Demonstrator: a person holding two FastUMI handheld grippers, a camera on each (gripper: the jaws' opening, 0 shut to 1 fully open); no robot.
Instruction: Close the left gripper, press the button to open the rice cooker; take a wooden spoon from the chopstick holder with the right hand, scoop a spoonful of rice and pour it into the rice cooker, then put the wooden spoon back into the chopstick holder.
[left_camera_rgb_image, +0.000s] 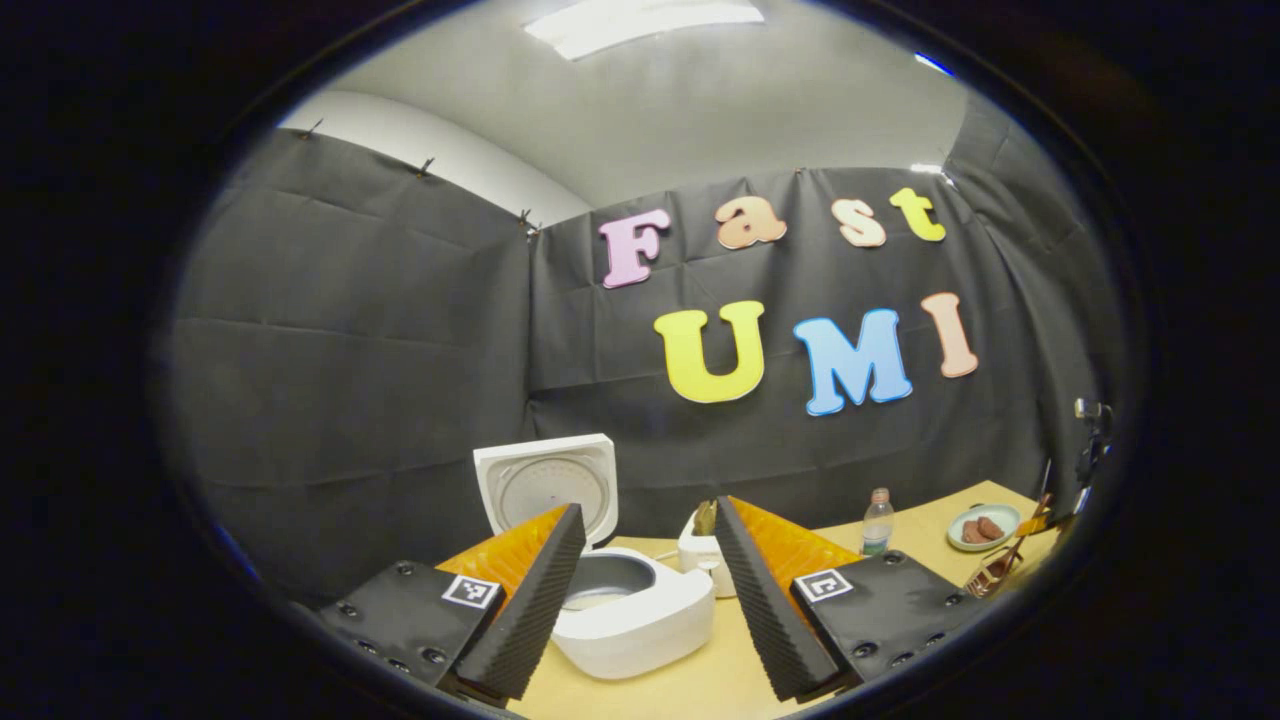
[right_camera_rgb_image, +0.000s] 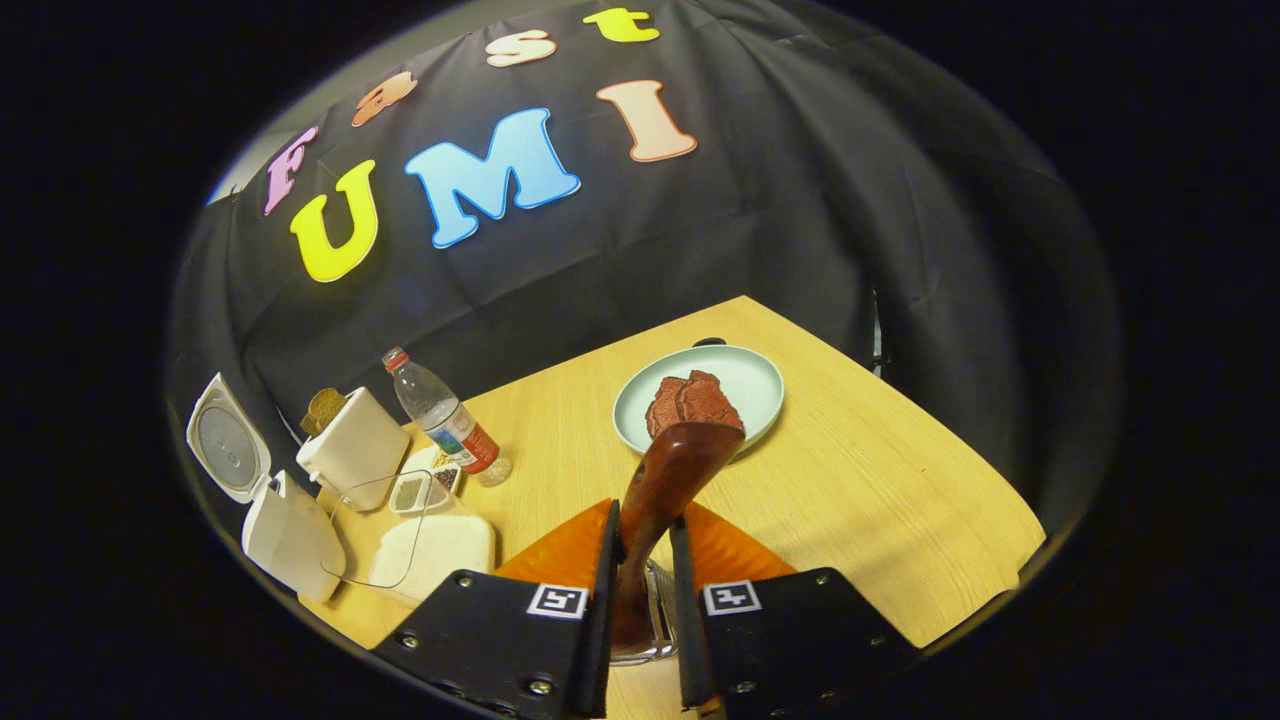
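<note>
The white rice cooker (left_camera_rgb_image: 640, 615) stands open on the table, its lid (left_camera_rgb_image: 555, 485) raised and the grey inner pot showing. My left gripper (left_camera_rgb_image: 648, 507) is open just in front of it, one finger on each side of the pot, holding nothing. My right gripper (right_camera_rgb_image: 645, 515) is shut on the dark wooden spoon (right_camera_rgb_image: 672, 468), whose broad end points up and away over the plate. The metal chopstick holder (right_camera_rgb_image: 652, 612) shows between the fingers below the spoon; the spoon's lower end is hidden there. The rice box (right_camera_rgb_image: 432, 550) lies beside the cooker (right_camera_rgb_image: 285, 535).
A white toaster (right_camera_rgb_image: 355, 445) with bread, a water bottle (right_camera_rgb_image: 447, 417) and small seasoning dishes (right_camera_rgb_image: 415, 490) stand behind the rice box. A pale green plate (right_camera_rgb_image: 750, 385) of reddish-brown pieces sits mid-table. A clear lid leans at the rice box. The table edge runs close on the right.
</note>
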